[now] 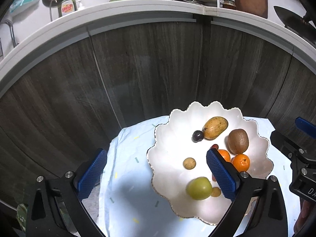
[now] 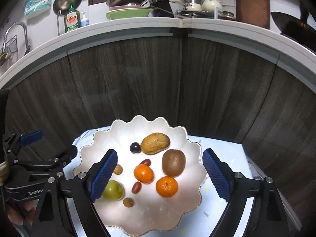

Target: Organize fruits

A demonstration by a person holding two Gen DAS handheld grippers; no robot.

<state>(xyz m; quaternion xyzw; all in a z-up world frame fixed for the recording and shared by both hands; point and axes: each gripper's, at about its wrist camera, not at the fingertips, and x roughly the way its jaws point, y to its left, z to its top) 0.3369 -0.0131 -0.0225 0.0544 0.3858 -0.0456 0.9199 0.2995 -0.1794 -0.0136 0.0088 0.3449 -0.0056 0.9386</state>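
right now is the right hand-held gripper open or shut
Open: the right hand-held gripper has its blue pads spread wide above the plate, holding nothing.

Fruit gathered in the plate (image 2: pixel 94 138) on the cloth-covered table (image 2: pixel 233 154).

The mango (image 2: pixel 155 143) lies at the back, the plum (image 2: pixel 135 147) touching its left end — the kiwi (image 2: pixel 173 162) sits right of centre. Two tangerines (image 2: pixel 143 173) lie in front of it, and the apple (image 2: pixel 114 190) front-left, with a longan (image 2: pixel 128 202) just beside.

Bright overhead light glares off the plate (image 2: pixel 150 217); cabinets dim, fisheye bending the edges, green fruit (image 1: pixel 199 188) slightly blurred.
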